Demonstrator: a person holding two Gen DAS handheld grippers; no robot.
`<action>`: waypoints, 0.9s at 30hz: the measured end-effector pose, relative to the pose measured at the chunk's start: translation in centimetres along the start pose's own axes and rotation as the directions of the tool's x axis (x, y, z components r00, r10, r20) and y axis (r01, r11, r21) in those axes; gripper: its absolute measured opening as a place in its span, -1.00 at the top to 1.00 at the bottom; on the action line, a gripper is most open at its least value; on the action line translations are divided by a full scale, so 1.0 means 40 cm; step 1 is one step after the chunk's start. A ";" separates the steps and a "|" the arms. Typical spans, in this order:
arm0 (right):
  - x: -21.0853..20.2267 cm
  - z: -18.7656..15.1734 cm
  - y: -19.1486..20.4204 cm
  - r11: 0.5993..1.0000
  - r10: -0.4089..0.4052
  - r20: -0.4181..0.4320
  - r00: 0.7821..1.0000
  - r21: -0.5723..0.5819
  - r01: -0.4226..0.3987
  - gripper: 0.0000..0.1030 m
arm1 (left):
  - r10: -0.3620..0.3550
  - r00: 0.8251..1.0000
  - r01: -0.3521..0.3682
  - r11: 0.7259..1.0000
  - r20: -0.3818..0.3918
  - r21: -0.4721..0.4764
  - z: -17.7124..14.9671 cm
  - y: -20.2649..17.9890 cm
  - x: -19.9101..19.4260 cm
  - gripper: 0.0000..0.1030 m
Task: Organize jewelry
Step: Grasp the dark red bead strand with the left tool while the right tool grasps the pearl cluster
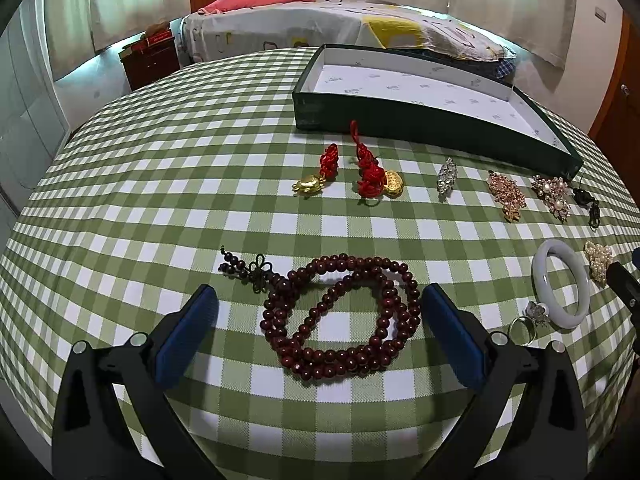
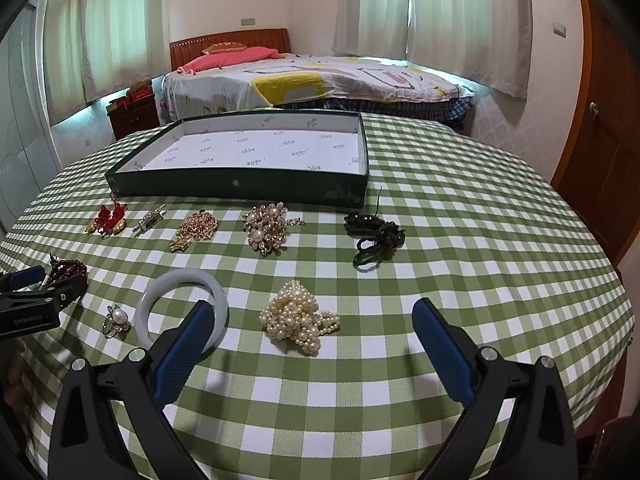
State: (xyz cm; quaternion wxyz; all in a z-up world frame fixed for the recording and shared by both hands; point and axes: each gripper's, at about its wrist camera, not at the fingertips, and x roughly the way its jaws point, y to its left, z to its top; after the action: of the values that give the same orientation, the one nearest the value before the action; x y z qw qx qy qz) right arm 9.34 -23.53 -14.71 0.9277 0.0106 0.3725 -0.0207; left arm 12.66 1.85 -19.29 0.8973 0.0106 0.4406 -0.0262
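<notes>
Both grippers, left and right, gaped wide, holding nothing. The beads lay between the left fingers, pearls between the right. Closing low on bunched strands should lift each cleanly toward the box.

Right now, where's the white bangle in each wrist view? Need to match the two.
Left wrist: white bangle at far right, mid-height, beyond the left gripper's right finger.
Right wrist: white bangle lower left, partly behind the right gripper's left finger.
Shared landmark: pearl ring just left of the bangle in both; green tray behind.
</notes>
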 end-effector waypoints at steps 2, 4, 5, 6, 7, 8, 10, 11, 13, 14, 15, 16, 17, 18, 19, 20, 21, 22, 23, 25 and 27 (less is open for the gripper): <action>0.002 0.001 -0.005 1.000 0.007 -0.004 1.000 0.009 -0.007 -0.88 | 0.000 1.000 0.000 1.000 0.021 0.001 -0.004 0.001 -0.008 -0.73; 0.004 0.002 -0.009 1.000 0.017 -0.009 1.000 0.020 -0.017 -0.88 | -0.014 0.999 0.013 1.000 0.046 0.022 -0.009 -0.010 -0.021 -0.39; 0.005 0.003 -0.011 1.000 0.020 -0.009 1.000 0.023 -0.020 -0.88 | -0.025 0.998 0.023 0.999 0.052 0.033 -0.010 -0.013 -0.024 -0.24; 0.008 0.005 -0.012 0.999 0.024 -0.009 1.000 0.026 -0.023 -0.88 | -0.030 0.998 0.028 0.999 0.056 0.040 -0.010 -0.019 -0.026 -0.08; 0.009 0.005 -0.013 0.999 0.029 -0.009 1.000 0.029 -0.029 -0.88 | -0.046 0.997 0.043 0.998 0.062 0.053 -0.011 -0.023 -0.029 0.04; 0.009 0.006 -0.014 0.999 0.034 -0.006 0.999 0.032 -0.034 -0.88 | -0.055 0.996 0.050 0.997 0.068 0.063 -0.012 -0.028 -0.031 0.25; 0.010 0.010 -0.012 0.999 0.038 -0.002 0.999 0.031 -0.038 -0.87 | -0.075 0.994 0.069 0.995 0.076 0.075 -0.012 -0.034 -0.031 0.49; 0.010 0.011 -0.012 0.999 0.043 0.000 0.999 0.029 -0.043 -0.87 | -0.076 0.994 0.071 0.995 0.077 0.076 -0.012 -0.034 -0.031 0.56; 0.014 0.013 -0.010 0.998 0.050 0.001 0.999 0.028 -0.050 -0.87 | -0.081 0.994 0.075 0.995 0.078 0.073 -0.011 -0.034 -0.030 0.65; 0.014 0.014 -0.008 0.998 0.052 0.001 0.999 0.028 -0.052 -0.86 | -0.082 0.994 0.077 0.995 0.078 0.067 -0.010 -0.033 -0.030 0.69; 0.017 0.014 -0.008 0.998 0.053 0.000 0.999 0.028 -0.053 -0.85 | -0.083 0.993 0.079 0.995 0.078 0.060 -0.009 -0.030 -0.029 0.71; 0.020 0.014 -0.008 0.998 0.054 -0.004 0.999 0.027 -0.054 -0.84 | -0.083 0.993 0.079 0.995 0.078 0.055 -0.008 -0.030 -0.030 0.73; 0.023 0.014 -0.007 0.998 0.059 -0.005 0.998 0.027 -0.058 -0.81 | -0.085 0.993 0.081 0.995 0.079 0.050 -0.007 -0.029 -0.030 0.73; 0.026 0.015 -0.005 0.998 0.059 -0.008 0.998 0.024 -0.059 -0.71 | -0.088 0.993 0.085 0.995 0.080 0.043 -0.006 -0.027 -0.029 0.73; 0.028 0.016 -0.002 0.998 0.060 -0.010 0.998 0.020 -0.060 -0.36 | -0.091 0.993 0.088 0.995 0.080 0.037 -0.006 -0.026 -0.029 0.74; 0.034 0.015 -0.002 0.998 0.067 -0.019 0.998 0.015 -0.066 -0.15 | -0.094 0.992 0.092 0.995 0.079 0.030 -0.005 -0.024 -0.028 0.74; 0.039 0.014 -0.002 0.998 0.068 -0.031 0.997 0.018 -0.067 0.00 | -0.098 0.992 0.096 0.995 0.079 0.022 -0.003 -0.022 -0.027 0.74; 0.045 0.012 -0.001 0.997 0.070 -0.044 0.997 0.024 -0.069 0.00 | -0.098 0.992 0.097 0.995 0.079 0.019 -0.004 -0.021 -0.027 0.74; 0.051 0.009 -0.004 0.997 0.072 -0.052 0.996 0.030 -0.071 0.00 | -0.097 0.992 0.096 0.995 0.080 0.016 -0.002 -0.021 -0.027 0.74; 0.052 0.005 -0.004 0.997 0.072 -0.054 0.996 0.029 -0.070 0.00 | -0.095 0.992 0.094 0.996 0.081 0.007 -0.001 -0.017 -0.025 0.74; 0.055 0.002 -0.002 0.997 0.074 -0.057 0.996 0.024 -0.073 0.04 | -0.092 0.992 0.093 0.996 0.084 -0.006 0.001 -0.012 -0.025 0.75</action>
State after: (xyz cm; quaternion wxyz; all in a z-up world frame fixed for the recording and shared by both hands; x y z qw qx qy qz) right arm 10.98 -23.66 -16.17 0.9164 0.0351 0.3985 0.0098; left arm 12.08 1.42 -18.48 0.9127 -0.0155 0.4030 -0.0660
